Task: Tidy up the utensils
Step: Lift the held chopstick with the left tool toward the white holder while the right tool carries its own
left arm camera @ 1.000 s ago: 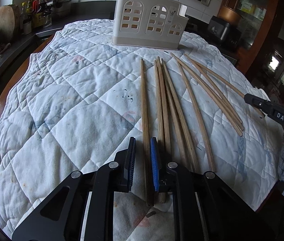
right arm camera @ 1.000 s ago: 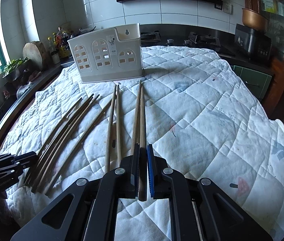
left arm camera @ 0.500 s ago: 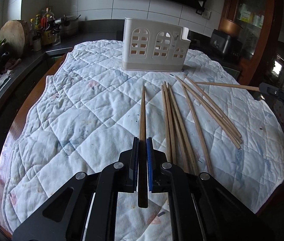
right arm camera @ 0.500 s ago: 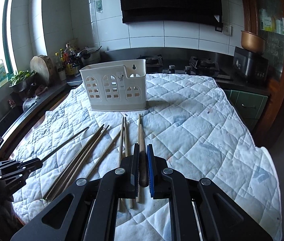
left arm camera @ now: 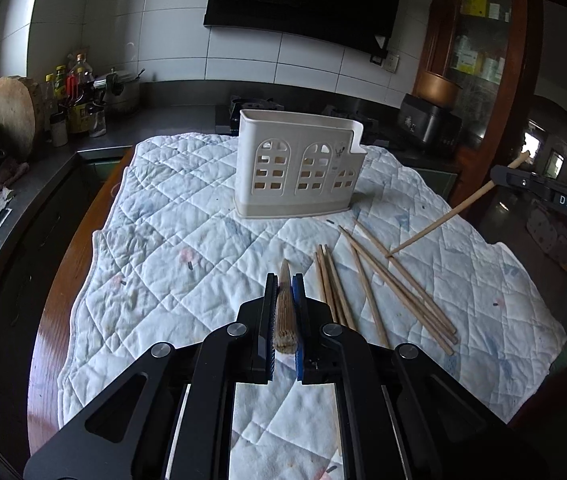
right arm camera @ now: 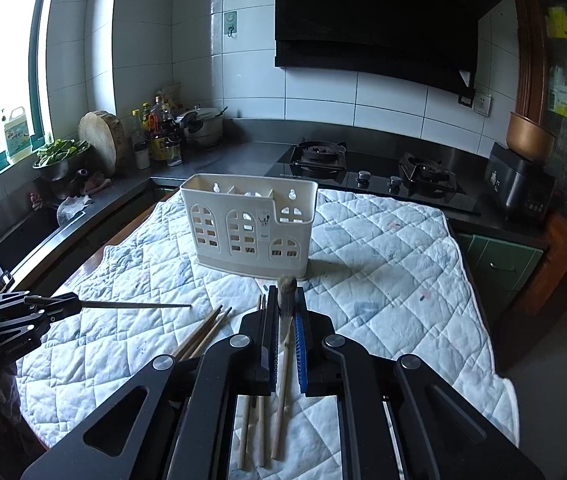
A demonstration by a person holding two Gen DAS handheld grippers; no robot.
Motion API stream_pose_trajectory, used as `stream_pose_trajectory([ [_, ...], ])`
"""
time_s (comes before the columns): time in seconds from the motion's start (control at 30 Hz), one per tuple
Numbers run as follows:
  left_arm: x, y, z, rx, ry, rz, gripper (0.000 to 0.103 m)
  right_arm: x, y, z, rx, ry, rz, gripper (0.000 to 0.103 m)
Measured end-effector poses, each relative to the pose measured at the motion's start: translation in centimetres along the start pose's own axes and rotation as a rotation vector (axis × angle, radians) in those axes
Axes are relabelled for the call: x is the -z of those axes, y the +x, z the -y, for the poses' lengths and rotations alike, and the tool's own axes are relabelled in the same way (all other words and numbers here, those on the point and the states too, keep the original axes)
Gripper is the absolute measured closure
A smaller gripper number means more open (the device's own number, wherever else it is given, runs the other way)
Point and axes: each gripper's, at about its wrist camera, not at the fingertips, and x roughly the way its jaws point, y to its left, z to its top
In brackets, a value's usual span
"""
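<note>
One chopstick [left arm camera: 285, 308] is clamped between the blue pads of the left claw [left arm camera: 284, 280]. It is held along the finger axis with the thick end toward the camera and the tip pointing forward, toward the white holder [left arm camera: 298, 168], presumably so that it can be lowered into the holder tip first.

A second chopstick [right arm camera: 286, 292] is gripped by the right claw [right arm camera: 285, 292] in the same manner; in the left wrist view this stick [left arm camera: 455, 210] is seen raised at a slant, with its lower tip close to the loose chopsticks, where contact cannot be judged.

The holder stands upright on the quilted cloth [left arm camera: 171, 248] that covers the tabletop, at the far side, well apart from both claws. Its open top and inner dividers are visible in the right wrist view [right arm camera: 249, 224]; no utensil is seen inside, though the view into it is limited.

The remaining chopsticks [left arm camera: 387, 284] lie flat on the cloth, fanned roughly parallel, to the right of the left claw. In the right wrist view, some of them [right arm camera: 207, 330] are seen below and to the left of the right claw.

The step in hand is judged to be transport to the holder. The task is judged to be at an early stage.
</note>
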Motion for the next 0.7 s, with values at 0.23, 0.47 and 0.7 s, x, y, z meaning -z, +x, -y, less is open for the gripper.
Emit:
stream_pose_trajectory([
  [0.23, -4.7, 0.3, 0.3, 0.039, 0.057, 0.015, 0.097, -6.8, 0.3, 0.6, 0.001, -0.031, 0.024, 0.096],
  [0.47, -9.1, 0.2, 0.8, 0.058, 0.104, 0.041, 0.098, -13.3, 1.0, 0.3, 0.019, -0.043, 0.094, 0.096],
  [0.7, -15.3, -1.6, 1.3, 0.043, 0.133, 0.158, 0.098, -16.9, 3.5, 0.0, 0.033, -0.038, 0.128, 0.096],
])
